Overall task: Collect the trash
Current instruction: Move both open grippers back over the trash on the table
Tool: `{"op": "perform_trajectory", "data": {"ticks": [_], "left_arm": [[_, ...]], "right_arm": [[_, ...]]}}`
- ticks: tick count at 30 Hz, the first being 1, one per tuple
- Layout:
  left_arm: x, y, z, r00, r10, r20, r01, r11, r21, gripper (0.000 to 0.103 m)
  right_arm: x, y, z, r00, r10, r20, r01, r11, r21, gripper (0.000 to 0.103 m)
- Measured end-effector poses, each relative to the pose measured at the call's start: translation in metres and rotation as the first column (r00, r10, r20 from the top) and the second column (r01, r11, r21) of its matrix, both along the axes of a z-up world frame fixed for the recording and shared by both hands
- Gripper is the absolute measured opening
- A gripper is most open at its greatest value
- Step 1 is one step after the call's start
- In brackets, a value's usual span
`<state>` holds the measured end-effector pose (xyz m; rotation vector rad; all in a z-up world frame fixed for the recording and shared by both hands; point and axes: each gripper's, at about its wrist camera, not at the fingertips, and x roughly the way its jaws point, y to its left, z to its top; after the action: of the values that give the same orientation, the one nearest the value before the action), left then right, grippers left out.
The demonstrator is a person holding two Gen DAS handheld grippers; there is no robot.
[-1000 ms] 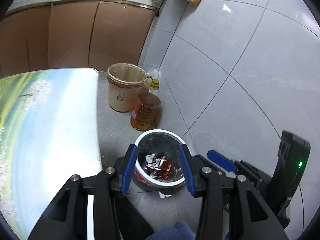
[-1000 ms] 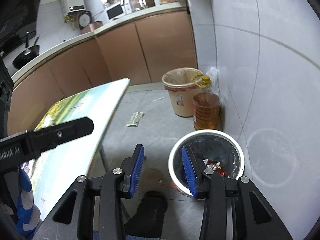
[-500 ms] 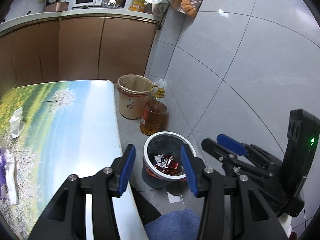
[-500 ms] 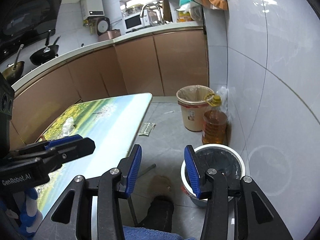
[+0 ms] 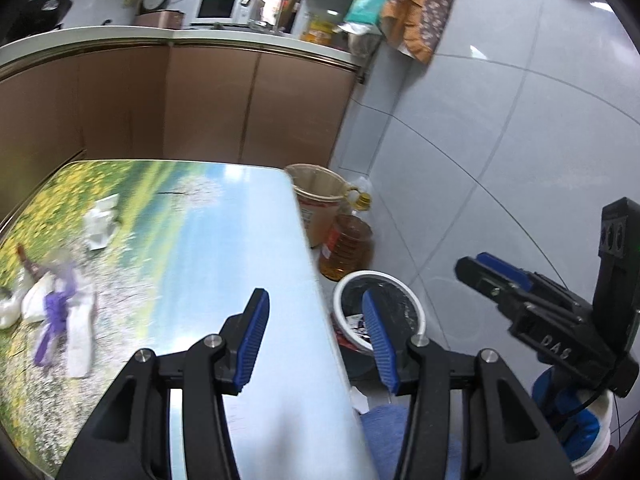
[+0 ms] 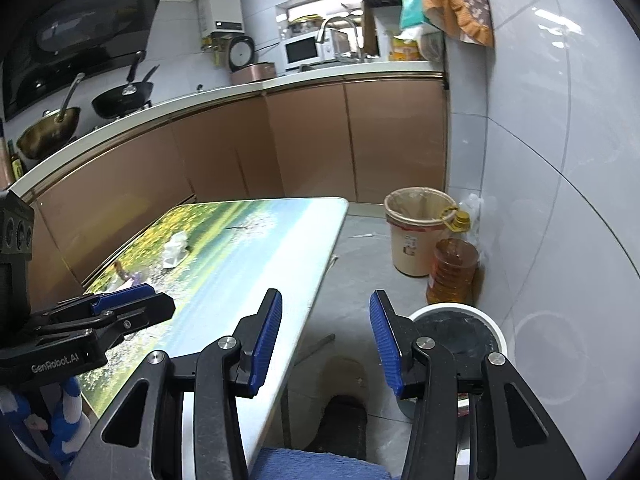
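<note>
Kitchen w/ grey tiled floor (image 6: 360,264) and glossy pale tiled wall (image 6: 560,140) at 3 o'clock. Brown cabinets (image 6: 312,140) under a white counter (image 6: 280,80) run 9 to 1 o'clock, w/ microwave (image 6: 302,51), tap (image 6: 340,28), pans on hob (image 6: 120,96) on top. Table w/ landscape-print top (image 6: 248,248) at 7 o'clock.

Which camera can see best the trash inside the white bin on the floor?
The left wrist camera. It looks down into the white bin, so the wrappers inside show, partly behind a tong finger. The right wrist camera shows only the bin's rim and dark liner, no trash.
</note>
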<state>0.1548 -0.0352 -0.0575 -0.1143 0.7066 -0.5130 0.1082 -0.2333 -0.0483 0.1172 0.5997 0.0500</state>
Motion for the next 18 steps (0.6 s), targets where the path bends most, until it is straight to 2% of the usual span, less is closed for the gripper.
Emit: {"op": "perform_trajectory", "data": {"ticks": [5, 12, 16, 18], "left_arm": [[0.005, 0.051, -0.01, 0.998, 0.067, -0.007, -0.067, 0.998, -0.011, 0.047], [0.021, 0.138, -0.025, 0.985, 0.167, -0.035, -0.166, 0.986, 0.023, 0.047], [0.035, 0.187, -0.033, 0.979, 0.2, -0.042, -0.195, 0.977, 0.086, 0.047], [0.041, 0.205, -0.035, 0.982, 0.188, -0.028, -0.181, 0.971, 0.157, 0.047]], "right_arm": [[0.009, 0.026, 0.001, 0.998, 0.056, -0.018, -0.057, 0.998, -0.012, 0.046], [0.031, 0.074, -0.007, 0.981, 0.182, -0.07, -0.183, 0.983, 0.0, 0.047], [0.052, 0.113, -0.018, 0.953, 0.283, -0.109, -0.282, 0.959, 0.029, 0.048], [0.061, 0.13, -0.024, 0.938, 0.321, -0.128, -0.319, 0.947, 0.041, 0.048]]}}
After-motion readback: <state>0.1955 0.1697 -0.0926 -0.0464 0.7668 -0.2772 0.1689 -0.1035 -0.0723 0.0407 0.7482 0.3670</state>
